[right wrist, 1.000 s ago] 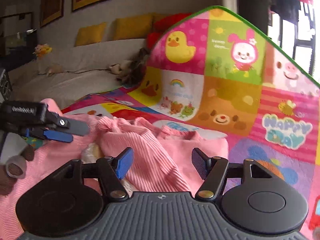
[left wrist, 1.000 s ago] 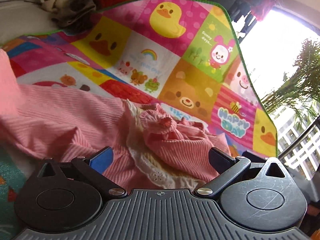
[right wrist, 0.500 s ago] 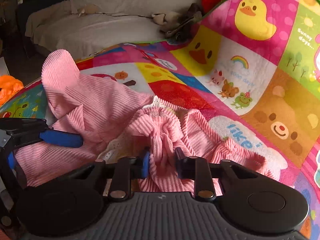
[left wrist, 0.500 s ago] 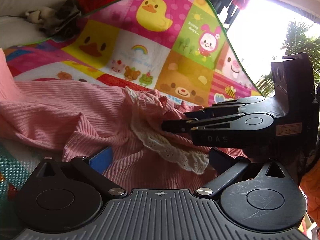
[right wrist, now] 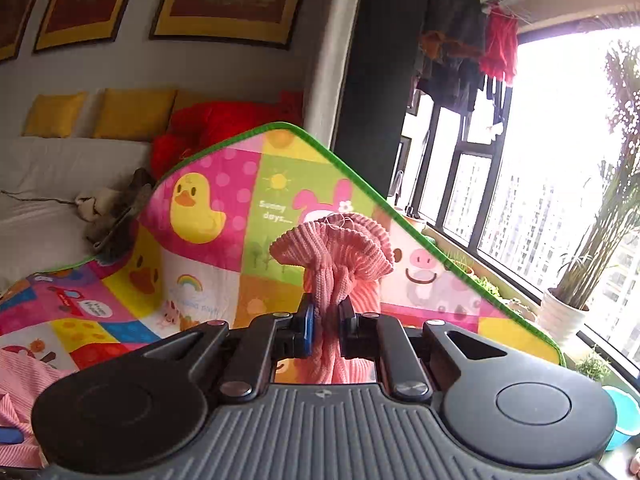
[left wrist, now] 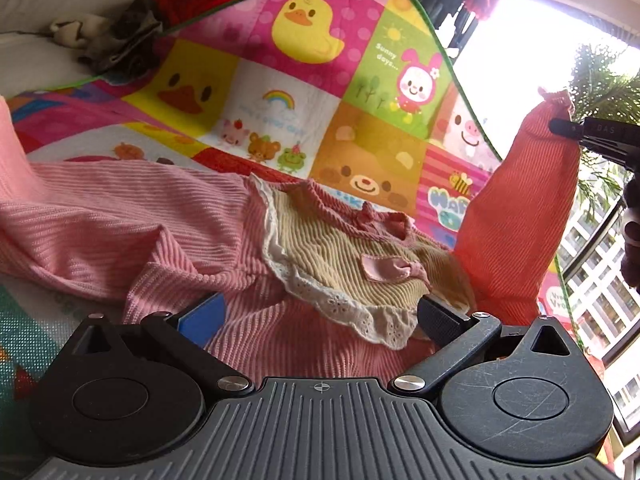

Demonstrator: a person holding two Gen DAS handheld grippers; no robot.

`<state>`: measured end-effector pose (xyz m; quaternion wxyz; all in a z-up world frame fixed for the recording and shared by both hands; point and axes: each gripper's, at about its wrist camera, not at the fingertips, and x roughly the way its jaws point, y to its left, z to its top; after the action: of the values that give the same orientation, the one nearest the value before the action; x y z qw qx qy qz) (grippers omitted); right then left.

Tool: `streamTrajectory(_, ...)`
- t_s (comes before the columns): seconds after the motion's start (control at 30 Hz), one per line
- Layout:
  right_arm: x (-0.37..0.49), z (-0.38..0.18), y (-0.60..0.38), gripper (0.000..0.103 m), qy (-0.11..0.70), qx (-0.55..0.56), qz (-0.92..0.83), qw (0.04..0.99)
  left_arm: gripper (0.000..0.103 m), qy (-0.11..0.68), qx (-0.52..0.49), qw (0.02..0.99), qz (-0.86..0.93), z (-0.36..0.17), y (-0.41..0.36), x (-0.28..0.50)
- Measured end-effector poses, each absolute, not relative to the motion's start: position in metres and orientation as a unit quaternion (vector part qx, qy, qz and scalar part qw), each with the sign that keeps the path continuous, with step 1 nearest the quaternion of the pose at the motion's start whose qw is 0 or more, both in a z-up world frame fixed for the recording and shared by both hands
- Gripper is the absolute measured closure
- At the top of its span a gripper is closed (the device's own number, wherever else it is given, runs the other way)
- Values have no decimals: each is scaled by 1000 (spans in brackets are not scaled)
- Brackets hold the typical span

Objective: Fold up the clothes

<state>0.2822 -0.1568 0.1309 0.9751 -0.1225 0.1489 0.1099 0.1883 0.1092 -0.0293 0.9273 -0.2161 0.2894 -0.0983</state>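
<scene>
My left hand-held gripper (left wrist: 320,316) hangs wide open just over the pink ribbed garment (left wrist: 120,220) crumpled on the cartoon play mat (left wrist: 280,92), while my right hand-held gripper (right wrist: 325,324) pinches its sleeve (right wrist: 332,256) and holds it raised above the mat.

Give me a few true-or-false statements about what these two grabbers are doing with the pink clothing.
1. The right gripper is clamped on a pink sleeve. True.
2. The left gripper is squeezing the lace trim. False: its jaws stand wide apart, holding nothing.
3. The sleeve is lifted off the play mat. True.
4. The play mat is plain grey. False: it is a colourful patchwork with a duck and other cartoon animals.
5. The pink garment hangs from a hanger. False: it lies crumpled on the mat.
</scene>
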Motion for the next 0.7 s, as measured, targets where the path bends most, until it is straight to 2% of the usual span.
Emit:
streamTrajectory(0.07,280,117,-128,89,181,-116,165,963,0,289,-217,927,-99,-30,109,188)
streamTrajectory(0.13,285,107,-107,72,235,-55,254,937,0,288,-219,927,-100,-30,110,188)
streamTrajectory(0.2,290,106,-98,67,268,25,318,909,0,287,-224,926,-102,-30,112,188)
streamTrajectory(0.27,289,113,-98,62,259,63,341,901,0,286,-230,924,-104,-31,114,187)
streamTrajectory(0.33,287,120,-106,49,236,61,330,912,0,286,-231,924,-104,-31,114,187)
streamTrajectory(0.37,286,120,-112,47,232,53,318,918,0,286,-230,924,-104,-31,113,187)
streamTrajectory(0.47,288,102,-128,45,246,30,276,929,0,286,-231,924,-105,-31,113,187)
streamTrajectory(0.63,286,29,-147,45,315,11,222,923,0,286,-241,922,-103,-30,117,188)
streamTrajectory(0.7,280,5,-150,45,317,-9,205,926,0,286,-256,921,-72,-23,122,181)
